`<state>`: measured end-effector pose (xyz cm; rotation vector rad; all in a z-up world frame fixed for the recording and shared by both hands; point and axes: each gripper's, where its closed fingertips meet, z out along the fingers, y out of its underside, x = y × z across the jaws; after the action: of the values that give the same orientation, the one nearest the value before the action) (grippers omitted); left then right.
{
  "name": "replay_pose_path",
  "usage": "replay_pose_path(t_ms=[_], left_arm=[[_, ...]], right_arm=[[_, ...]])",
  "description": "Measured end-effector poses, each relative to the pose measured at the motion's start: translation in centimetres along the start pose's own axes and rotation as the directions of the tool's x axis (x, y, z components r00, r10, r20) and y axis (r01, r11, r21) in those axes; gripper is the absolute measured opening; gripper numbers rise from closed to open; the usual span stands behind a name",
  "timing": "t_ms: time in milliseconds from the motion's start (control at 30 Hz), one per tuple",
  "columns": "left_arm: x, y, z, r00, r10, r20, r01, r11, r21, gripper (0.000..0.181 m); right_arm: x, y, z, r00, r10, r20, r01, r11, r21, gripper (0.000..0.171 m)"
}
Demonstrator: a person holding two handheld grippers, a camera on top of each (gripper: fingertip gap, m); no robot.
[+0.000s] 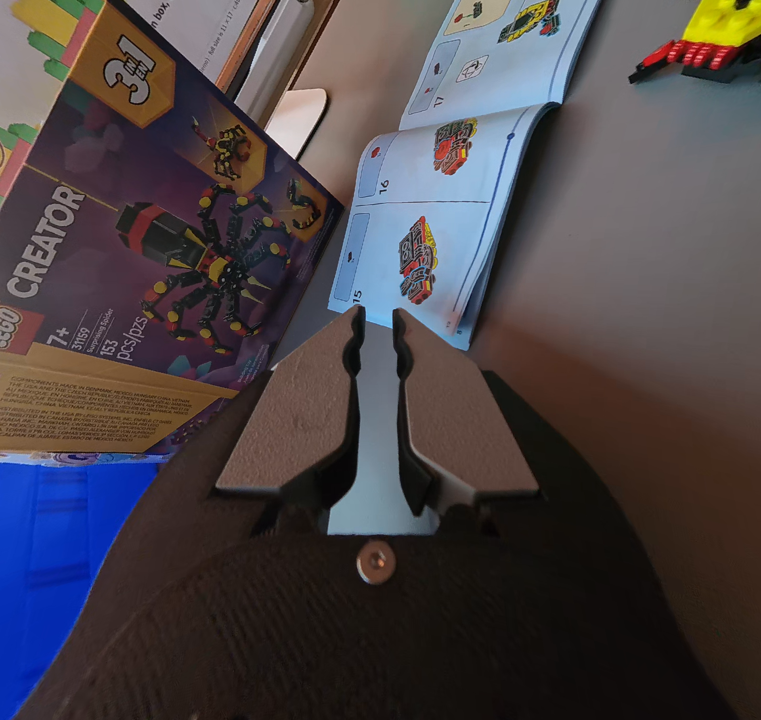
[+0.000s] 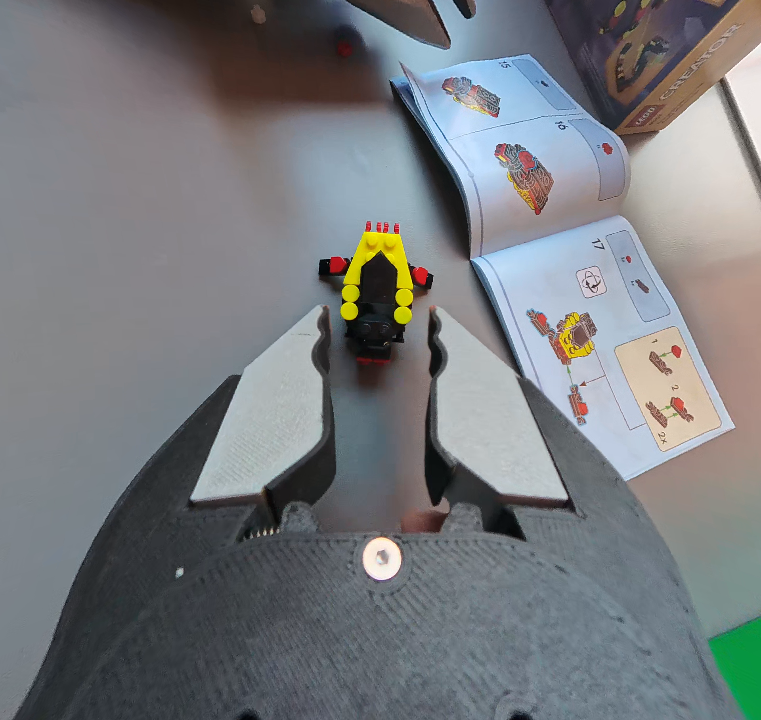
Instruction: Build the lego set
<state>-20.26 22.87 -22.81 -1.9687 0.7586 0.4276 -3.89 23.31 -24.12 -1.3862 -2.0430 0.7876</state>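
Observation:
A partly built lego model (image 2: 376, 288), yellow and black with red parts, lies on the grey table (image 2: 164, 206). My right gripper (image 2: 379, 313) is open just above it, and the model's near end sits between the fingertips without touching them. The model also shows in the left wrist view (image 1: 720, 28) at the top right. My left gripper (image 1: 378, 315) is empty with only a narrow gap between its fingers, hovering at the near edge of the open instruction booklet (image 1: 453, 206). It shows in the right wrist view (image 2: 458, 28) at the top.
The set's box (image 1: 164, 247) stands left of the booklet (image 2: 556, 247). A loose red piece (image 2: 344, 47) and a small beige piece (image 2: 257, 14) lie on the table beyond the model. A blue thing (image 1: 61, 576) is at the lower left. One gripper's finger ends stand about 15 cm off the other's. From my left tips it is roughly 7 cm to the loose red piece (image 2: 344, 47); from my right, 20 cm.

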Motion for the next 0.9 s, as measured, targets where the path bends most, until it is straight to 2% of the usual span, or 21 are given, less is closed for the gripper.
replay_pose_path(t_ms=[33, 233, 633, 900], left_arm=[[0.02, -0.02, 0.00, 1.000, 0.001, 0.000, -0.001, 1.000, 0.000, 0.011], [0.12, -0.16, -0.04, 1.000, 0.005, -0.001, -0.005, 1.000, 0.004, 0.011], [0.26, -0.15, 0.01, 1.000, 0.009, -0.005, -0.009, 1.000, 0.003, 0.011], [0.36, -0.20, -0.01, 1.000, 0.011, -0.008, -0.011, 1.000, 0.005, 0.011]], right_arm=[[-0.06, -0.08, 0.01, 1.000, 0.001, 0.002, -0.001, 1.000, 0.003, 0.044], [-0.04, 0.04, 0.45, 1.000, -0.014, -0.019, 0.013, 1.000, -0.010, 0.031], [0.78, -0.47, -0.29, 0.999, 0.000, -0.050, 0.001, 1.000, 0.024, 0.031], [0.43, 0.39, 0.18, 1.000, 0.001, -0.020, -0.001, 1.000, -0.015, 0.031]])
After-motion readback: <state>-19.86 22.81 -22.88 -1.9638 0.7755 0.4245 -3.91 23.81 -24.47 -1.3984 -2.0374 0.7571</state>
